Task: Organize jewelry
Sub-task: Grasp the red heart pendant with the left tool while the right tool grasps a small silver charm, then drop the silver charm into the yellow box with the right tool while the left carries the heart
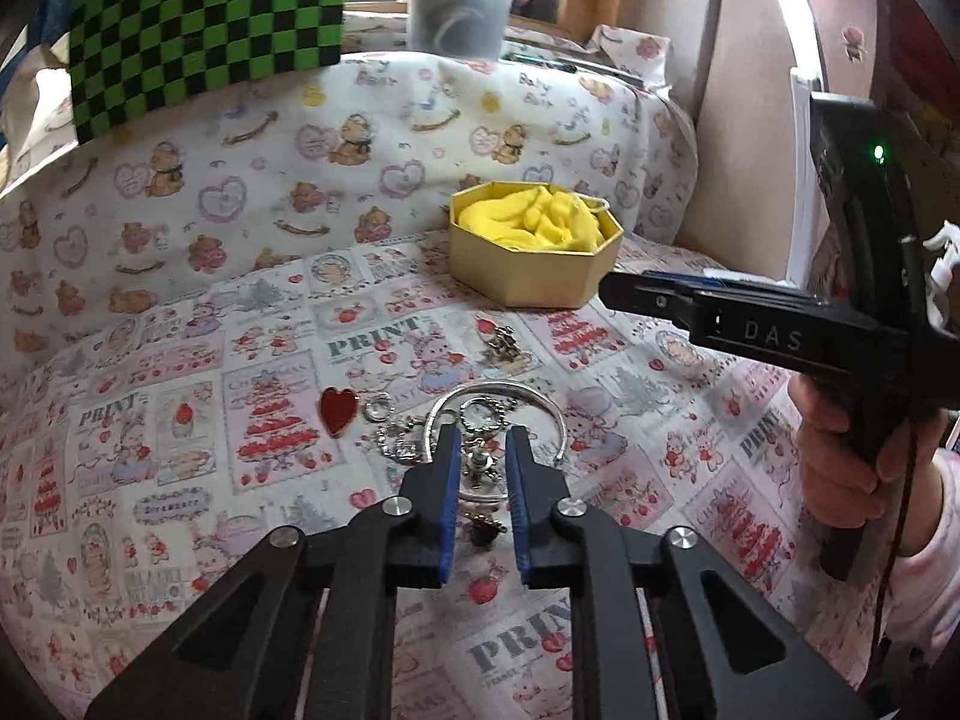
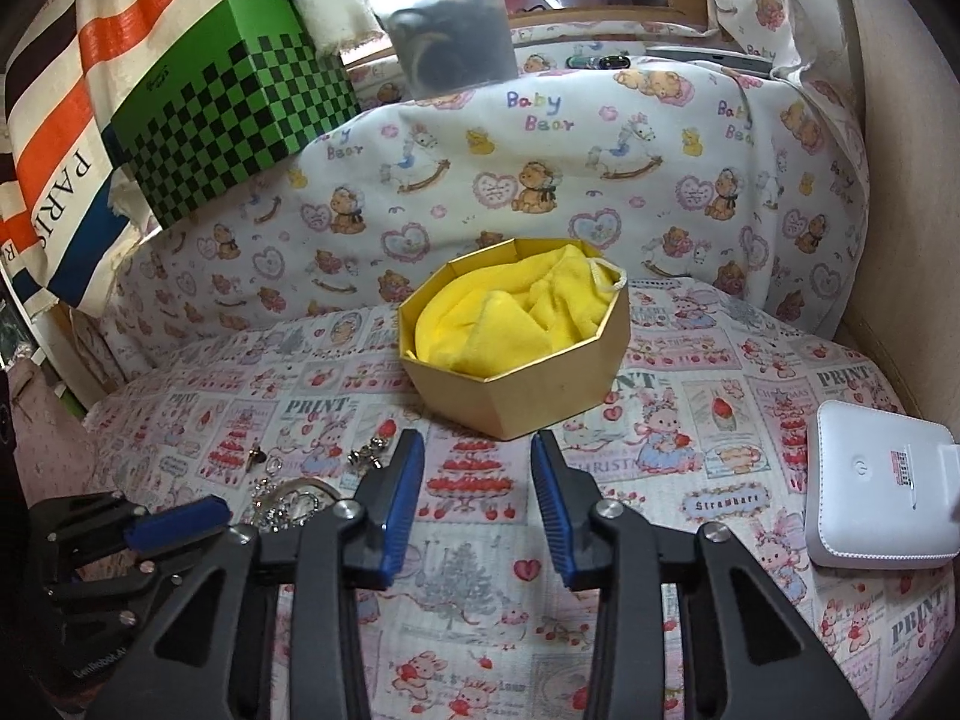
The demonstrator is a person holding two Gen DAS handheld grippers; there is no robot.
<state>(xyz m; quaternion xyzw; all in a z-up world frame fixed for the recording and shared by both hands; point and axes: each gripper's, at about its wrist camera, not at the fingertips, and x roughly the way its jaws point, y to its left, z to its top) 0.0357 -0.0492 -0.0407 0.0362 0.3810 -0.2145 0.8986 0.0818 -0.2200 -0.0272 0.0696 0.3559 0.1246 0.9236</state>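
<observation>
Two grippers in play here. The left gripper (image 1: 483,438) is down over a jumble of jewelry (image 1: 480,426) on the printed cloth (image 1: 180,480), jaws narrowed with small silver and beaded bits sitting in the gap. Honestly can't tell if the pads are pressing on anything or just straddling it, since the black arms cover the near part of the pile and the pieces overlap too much to sort out. A silver bangle (image 1: 540,399) arcs around the fingertips, partly hidden behind them. A red heart charm (image 1: 338,411) lies clear to the left, and another small metal piece (image 1: 503,343) sits further back, too tiny to name.

The right gripper (image 2: 477,450) hangs over bare cloth with a plain gap between its blue pads (image 2: 399,498), nothing in it. Just ahead sits the octagonal gold box (image 2: 516,402) with a crumpled yellow cloth (image 2: 510,312) inside; whatever's under the folds is hidden.

From the left view a hand (image 1: 840,456) wraps the right gripper's handle, cut off at the edge. A white device (image 2: 876,486) lies on the right, partly out of frame.
</observation>
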